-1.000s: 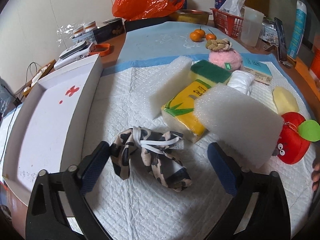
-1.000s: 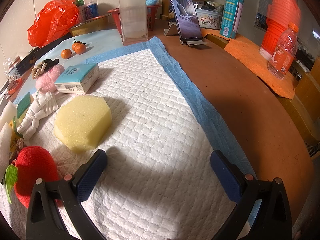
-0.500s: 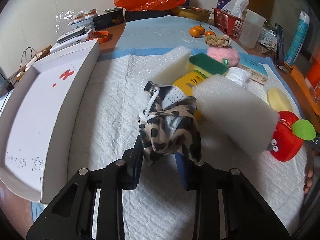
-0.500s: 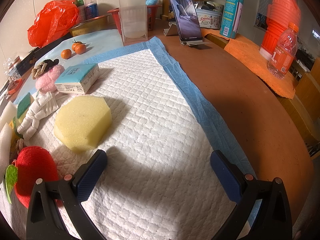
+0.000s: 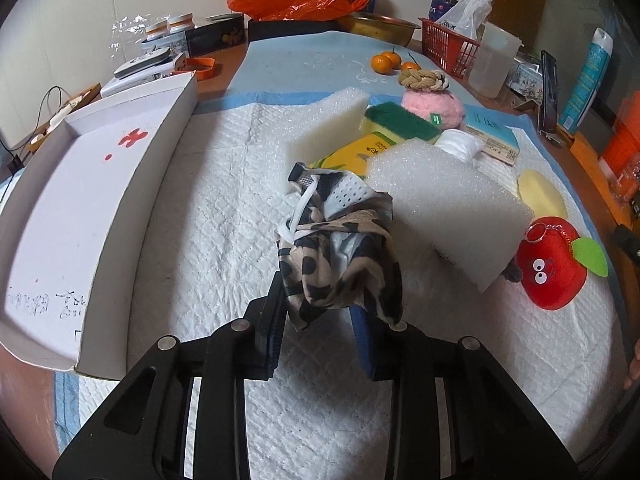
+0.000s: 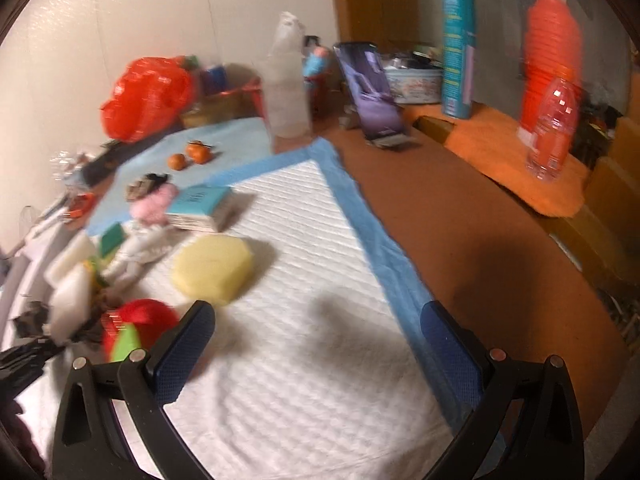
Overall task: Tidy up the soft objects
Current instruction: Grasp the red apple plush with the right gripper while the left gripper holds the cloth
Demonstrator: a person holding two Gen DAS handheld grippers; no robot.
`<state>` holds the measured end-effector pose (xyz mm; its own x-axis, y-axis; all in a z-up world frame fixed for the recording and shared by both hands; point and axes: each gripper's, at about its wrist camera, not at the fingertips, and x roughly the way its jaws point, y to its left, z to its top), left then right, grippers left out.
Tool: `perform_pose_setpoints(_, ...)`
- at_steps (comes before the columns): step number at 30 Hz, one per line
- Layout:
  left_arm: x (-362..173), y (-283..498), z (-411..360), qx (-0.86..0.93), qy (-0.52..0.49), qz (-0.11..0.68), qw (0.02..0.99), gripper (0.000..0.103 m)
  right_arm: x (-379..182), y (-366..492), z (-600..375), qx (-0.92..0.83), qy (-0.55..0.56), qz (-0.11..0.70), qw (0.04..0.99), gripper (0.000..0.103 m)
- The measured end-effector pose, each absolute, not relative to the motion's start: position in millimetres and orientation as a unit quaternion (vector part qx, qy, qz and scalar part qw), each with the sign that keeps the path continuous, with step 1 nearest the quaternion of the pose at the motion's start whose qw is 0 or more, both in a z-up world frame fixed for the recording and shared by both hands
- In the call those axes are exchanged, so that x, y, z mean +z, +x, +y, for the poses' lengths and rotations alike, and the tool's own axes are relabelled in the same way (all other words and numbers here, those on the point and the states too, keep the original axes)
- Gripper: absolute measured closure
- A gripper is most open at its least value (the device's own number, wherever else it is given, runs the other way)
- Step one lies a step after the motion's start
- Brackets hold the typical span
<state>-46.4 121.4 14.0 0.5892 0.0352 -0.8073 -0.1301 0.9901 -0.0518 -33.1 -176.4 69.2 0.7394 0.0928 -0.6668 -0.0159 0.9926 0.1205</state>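
The left tongs pinch a crumpled leopard-spotted cloth with white strings, lifted above the white quilted pad on the surface. The long white cardboard box lies to their left, along the pad's left edge, its long side running front to back. The left hand is much nearer. The right tongs are spread wide, holding nothing, near a yellow sponge.

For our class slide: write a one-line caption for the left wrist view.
Left gripper shut on a leopard-print cloth, beside the white box.
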Motion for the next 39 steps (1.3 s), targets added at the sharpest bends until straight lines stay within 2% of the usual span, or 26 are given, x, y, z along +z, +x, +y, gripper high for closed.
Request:
perform_pose_setpoints(4,13.8,-47.6,120.5,0.045,-0.055,0.449,0.891,0.073,75.2,-39.1,-150.1,0.109,0.034,0.354,0.928,0.000)
perform_pose_setpoints(7,14.1,-49.6,120.8,0.044,-0.058,0.449,0.891,0.073,65.2,-30.6,-123.2,0.162,0.020,0.384,0.909,0.000)
perform_pose_setpoints(12,16.6,-55.1,122.9,0.046,-0.059,0.446,0.892,0.073,49.1,-18.4,-84.7,0.185,-0.027,0.409,0.893,0.009)
perform_pose_setpoints(15,18.6,-58.0,124.8,0.051,-0.059,0.445,0.892,0.073,43.8,-13.7,-74.1,0.193,-0.035,0.422,0.885,0.019)
perform_pose_setpoints(18,20.3,-61.2,127.7,0.057,-0.060,0.443,0.893,0.073,37.1,-10.3,-67.7,0.197,-0.045,0.435,0.877,0.036)
perform_pose_setpoints(21,23.1,-64.4,129.5,0.062,-0.061,0.440,0.894,0.073,37.6,-15.2,-66.5,0.201,-0.045,0.434,0.877,0.045)
perform_pose_setpoints(28,42.7,-68.5,128.7,0.063,-0.057,0.422,0.903,0.073,65.1,-27.5,-67.5,0.197,-0.062,0.390,0.897,0.046)
perform_pose_setpoints(39,56.8,-69.8,121.8,0.056,-0.056,0.406,0.910,0.073,85.3,-30.0,-73.6,0.190,-0.048,0.371,0.908,0.046)
